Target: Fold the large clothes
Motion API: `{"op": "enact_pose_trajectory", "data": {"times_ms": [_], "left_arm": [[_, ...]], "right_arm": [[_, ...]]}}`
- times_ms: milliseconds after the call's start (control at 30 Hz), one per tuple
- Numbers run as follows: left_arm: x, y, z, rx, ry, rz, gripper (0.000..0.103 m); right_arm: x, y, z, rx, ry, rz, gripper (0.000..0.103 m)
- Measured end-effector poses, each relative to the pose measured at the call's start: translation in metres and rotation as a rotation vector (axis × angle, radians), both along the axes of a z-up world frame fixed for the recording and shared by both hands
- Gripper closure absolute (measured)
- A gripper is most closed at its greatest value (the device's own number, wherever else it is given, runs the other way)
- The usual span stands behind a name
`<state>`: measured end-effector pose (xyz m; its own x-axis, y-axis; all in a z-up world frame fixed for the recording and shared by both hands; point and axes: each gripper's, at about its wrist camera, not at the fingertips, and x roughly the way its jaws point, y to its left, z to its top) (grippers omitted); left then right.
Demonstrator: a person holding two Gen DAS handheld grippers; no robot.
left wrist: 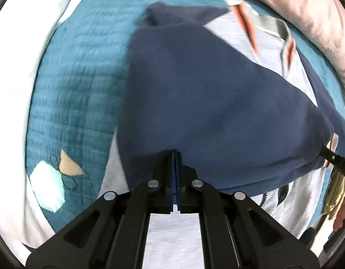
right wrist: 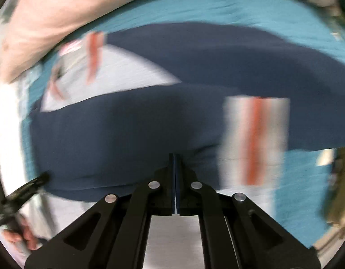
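Note:
A large navy and light-grey jacket (left wrist: 195, 89) with orange-striped trim lies on a teal quilted bedspread (left wrist: 78, 85). My left gripper (left wrist: 174, 154) is shut on a navy sleeve fold of the jacket and holds it over the grey body. My right gripper (right wrist: 175, 157) is shut on the same navy fold (right wrist: 127, 134), beside the striped white and orange cuff (right wrist: 255, 139). The grey collar area (right wrist: 118, 71) with orange stripes shows at the upper left. Both views are motion-blurred.
A pink blanket (left wrist: 307, 11) lies along the far edge of the bed, and it also shows in the right wrist view (right wrist: 71, 11). A white sheet (left wrist: 22, 89) borders the bedspread on the left. The bedspread has white and tan patches (left wrist: 49, 186).

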<state>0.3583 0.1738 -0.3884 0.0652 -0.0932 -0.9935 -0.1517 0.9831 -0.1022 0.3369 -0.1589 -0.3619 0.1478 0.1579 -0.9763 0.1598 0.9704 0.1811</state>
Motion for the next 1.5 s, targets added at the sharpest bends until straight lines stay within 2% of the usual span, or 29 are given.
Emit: {"op": "enact_pose_trajectory", "data": {"times_ms": [33,67,100,167,267,300,400,500,567,633,667,733,767,800,867,1033,1167,1267,1333,1400,1433,1467,1500], "left_arm": [[0.0,0.004,-0.004,-0.02,0.001,0.011,0.1],[0.001,0.006,-0.007,-0.025,0.001,0.023,0.1],[0.002,0.006,-0.01,-0.022,0.0,0.034,0.1],[0.004,0.003,-0.01,-0.003,0.005,0.034,0.1],[0.01,-0.011,-0.003,0.013,0.02,0.001,0.1],[0.012,-0.016,0.003,-0.005,0.014,-0.013,0.1],[0.018,-0.029,0.024,-0.027,-0.032,-0.041,0.1],[0.039,-0.033,0.034,-0.047,-0.065,-0.047,0.1],[0.059,-0.034,0.027,-0.03,-0.068,-0.026,0.1],[0.072,-0.035,0.015,0.038,-0.041,-0.01,0.1],[0.076,-0.032,0.008,0.081,-0.018,0.004,0.1],[0.075,-0.026,0.001,0.093,0.013,0.018,0.1],[0.072,-0.025,0.002,0.09,0.012,0.013,0.1],[0.066,-0.023,0.004,0.095,0.003,-0.005,0.1],[0.063,-0.025,0.003,0.139,-0.009,-0.041,0.1],[0.057,-0.012,-0.013,0.068,0.001,0.047,0.1],[0.061,-0.023,-0.003,0.107,0.018,0.018,0.1],[0.059,-0.032,0.015,0.095,0.004,0.012,0.1],[0.051,-0.05,0.029,0.089,-0.02,-0.007,0.1],[0.048,-0.073,0.043,0.067,-0.042,-0.033,0.099],[0.041,-0.082,0.049,0.057,-0.049,-0.048,0.097],[0.04,-0.097,0.055,0.048,-0.058,-0.07,0.087],[0.039,-0.113,0.061,0.048,-0.07,-0.087,0.062]], "right_arm": [[0.0,-0.01,-0.005,-0.009,0.008,-0.023,0.103],[0.0,-0.019,-0.021,0.06,0.045,-0.046,0.103],[0.0,-0.023,-0.029,0.083,0.056,-0.058,0.103],[0.001,-0.024,-0.034,0.079,0.052,-0.057,0.103],[0.004,-0.017,-0.016,0.036,0.054,-0.056,0.103],[0.006,-0.011,-0.009,0.045,0.042,-0.057,0.103],[0.012,0.007,0.031,0.081,-0.072,-0.021,0.103],[0.03,0.035,0.047,0.161,-0.11,0.051,0.103],[0.047,0.063,0.034,0.19,-0.089,0.076,0.103],[0.049,0.075,0.013,0.194,-0.049,0.101,0.103],[0.054,0.079,-0.004,0.117,-0.008,0.112,0.103],[0.05,0.065,-0.021,0.031,0.034,0.095,0.103],[0.044,0.051,-0.02,0.082,0.035,0.069,0.103],[0.041,0.044,-0.016,0.073,0.031,0.056,0.103],[0.031,0.026,-0.003,-0.1,-0.004,0.042,0.103],[0.029,-0.01,-0.029,0.055,0.06,-0.025,0.103],[0.018,-0.012,-0.009,0.069,0.001,-0.016,0.102],[-0.003,-0.029,0.016,0.167,-0.062,-0.044,0.095],[-0.02,-0.054,0.036,0.181,-0.11,-0.076,0.078],[-0.035,-0.074,0.057,0.15,-0.162,-0.12,0.028],[-0.045,-0.089,0.069,0.115,-0.192,-0.158,0.022],[-0.057,-0.106,0.08,0.082,-0.228,-0.205,0.018],[-0.066,-0.117,0.09,0.067,-0.246,-0.233,0.017]]}}
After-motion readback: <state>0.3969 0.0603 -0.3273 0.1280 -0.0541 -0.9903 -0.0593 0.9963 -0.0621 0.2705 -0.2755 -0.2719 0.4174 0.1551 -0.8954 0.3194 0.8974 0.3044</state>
